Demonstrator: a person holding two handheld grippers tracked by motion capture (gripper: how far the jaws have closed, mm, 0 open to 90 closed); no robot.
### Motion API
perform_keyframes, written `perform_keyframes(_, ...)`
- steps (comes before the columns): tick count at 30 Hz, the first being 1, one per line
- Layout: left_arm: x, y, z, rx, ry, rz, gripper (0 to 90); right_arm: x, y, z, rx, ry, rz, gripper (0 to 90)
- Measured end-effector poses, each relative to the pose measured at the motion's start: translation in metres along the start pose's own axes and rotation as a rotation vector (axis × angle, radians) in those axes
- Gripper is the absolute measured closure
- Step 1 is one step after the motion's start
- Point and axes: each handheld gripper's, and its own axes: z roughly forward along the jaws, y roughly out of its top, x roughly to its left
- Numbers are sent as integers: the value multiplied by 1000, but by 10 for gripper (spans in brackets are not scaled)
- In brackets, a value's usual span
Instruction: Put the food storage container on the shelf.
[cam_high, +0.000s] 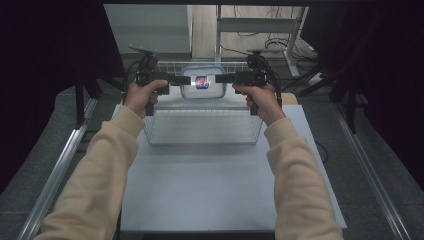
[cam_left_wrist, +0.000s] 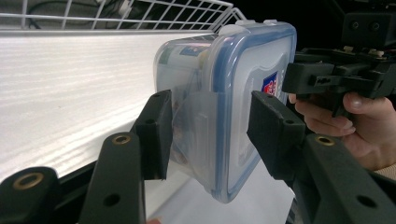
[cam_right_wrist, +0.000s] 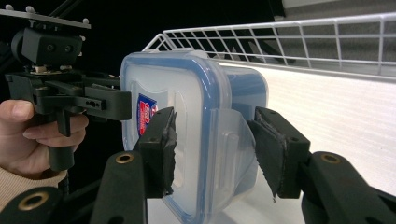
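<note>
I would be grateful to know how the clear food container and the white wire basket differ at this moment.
The container is solid clear plastic with a blue-rimmed lid; the wire basket is open white mesh. The container hangs tipped on edge, clamped between the left claw and right claw; the basket rests level on the table. The basket is far larger. Both are roughly rectangular.

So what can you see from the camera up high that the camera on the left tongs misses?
Only the high view takes in both cream sleeves, the white tabletop and the whole wire basket.

Only the left gripper view shows its two black pads pressing a side clasp of the clear box, lid facing right.

Both share the box with its blue-rimmed lid, the basket and the right tongs gripping the far side.
</note>
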Motion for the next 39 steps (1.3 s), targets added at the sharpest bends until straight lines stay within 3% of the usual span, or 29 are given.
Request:
perform_keyframes(4, 12, 1, 8, 11, -12, -34, 512, -11, 0, 9, 30, -11, 31, 502)
perform_keyframes(9, 16, 5, 12, 9, -15, -74, 508, -16, 4, 13, 45, -16, 78, 498)
perform_keyframes(11, 19, 7, 14, 15, -12, -76, 506, -19, 7, 15, 58, -22, 111, 488)
perform_keyframes(20, 32, 9, 19, 0, -44, -167, 497, -33, 13, 24, 82, -18, 287, 482)
perform_keyframes(29, 39, 8, 24, -5, -54, -206, 461, -42, 14, 31, 80, -25, 372, 476)
perform_keyframes(35, 39, 7, 25, -20, -45, -195, 432, -38, 12, 34, 69, -51, 358, 425)
perform_keyframes(39, 37, 6, 22, -28, 10, -154, 282, -30, 12, 32, 33, -57, 334, 261)
